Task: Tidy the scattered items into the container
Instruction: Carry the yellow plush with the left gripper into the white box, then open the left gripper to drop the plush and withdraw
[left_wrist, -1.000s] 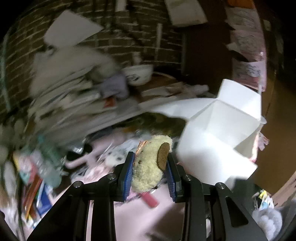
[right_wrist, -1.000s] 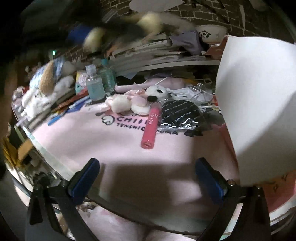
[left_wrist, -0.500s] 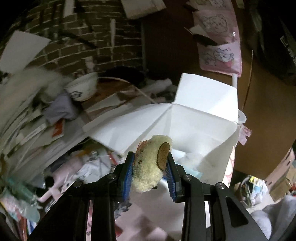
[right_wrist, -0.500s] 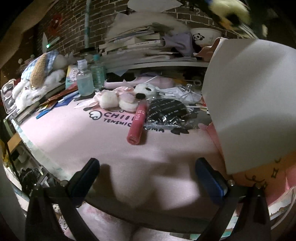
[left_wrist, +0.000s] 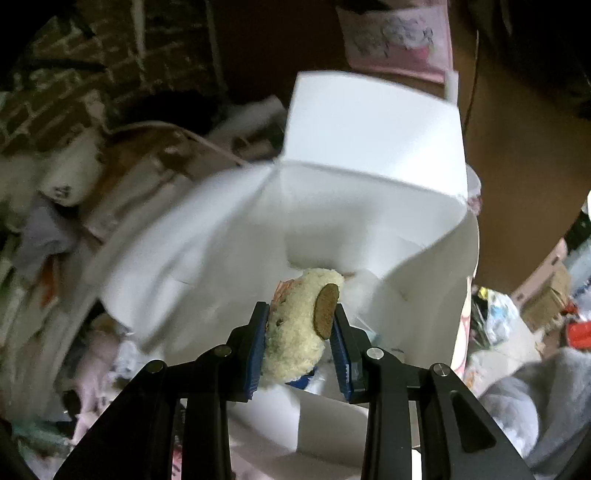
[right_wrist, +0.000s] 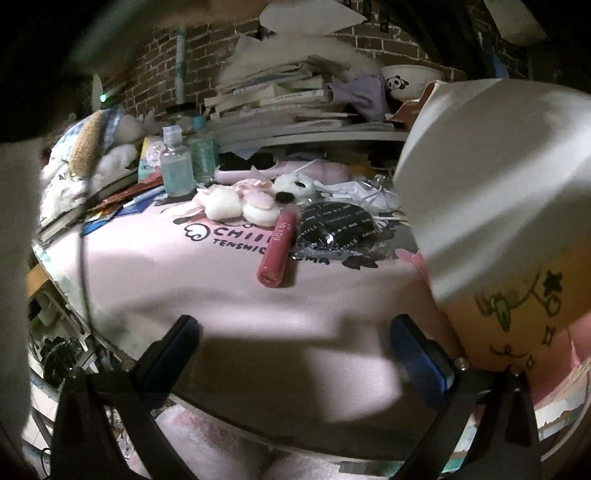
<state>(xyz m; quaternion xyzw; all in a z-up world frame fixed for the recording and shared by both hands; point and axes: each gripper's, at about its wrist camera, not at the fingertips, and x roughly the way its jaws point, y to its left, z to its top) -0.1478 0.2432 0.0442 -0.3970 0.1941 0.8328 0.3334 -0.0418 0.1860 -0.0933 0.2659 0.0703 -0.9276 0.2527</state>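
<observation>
One plush toy (left_wrist: 295, 332): cream-yellow, fuzzy, oblong, with a flat brown oval patch on its right side and a bit of pink at its upper left.
Plush toy axis: long axis runs away from the camera and slightly up, far end tipped toward the white box (left_wrist: 369, 155).
Plush toy place: pinched between the blue pads of the left tongs (left_wrist: 300, 349), held in the air over the box opening, apart from the box walls.
Left tongs: closed on the plush toy, pads pressing both flanks.
Right tongs (right_wrist: 295, 354): spread wide, nothing between them, low over the pink tabletop (right_wrist: 184, 280).
White box: one, flaps up, standing at the right edge of the tabletop; its inside is blurred.
Pink tube (right_wrist: 279, 245): one, lying flat, long axis toward the camera.
Black round packet (right_wrist: 336, 225): one, just right of the tube.
Clear bottles (right_wrist: 177, 166): two, upright, side by side.
Panda bowl (right_wrist: 410, 79): one, on the shelf behind.
</observation>
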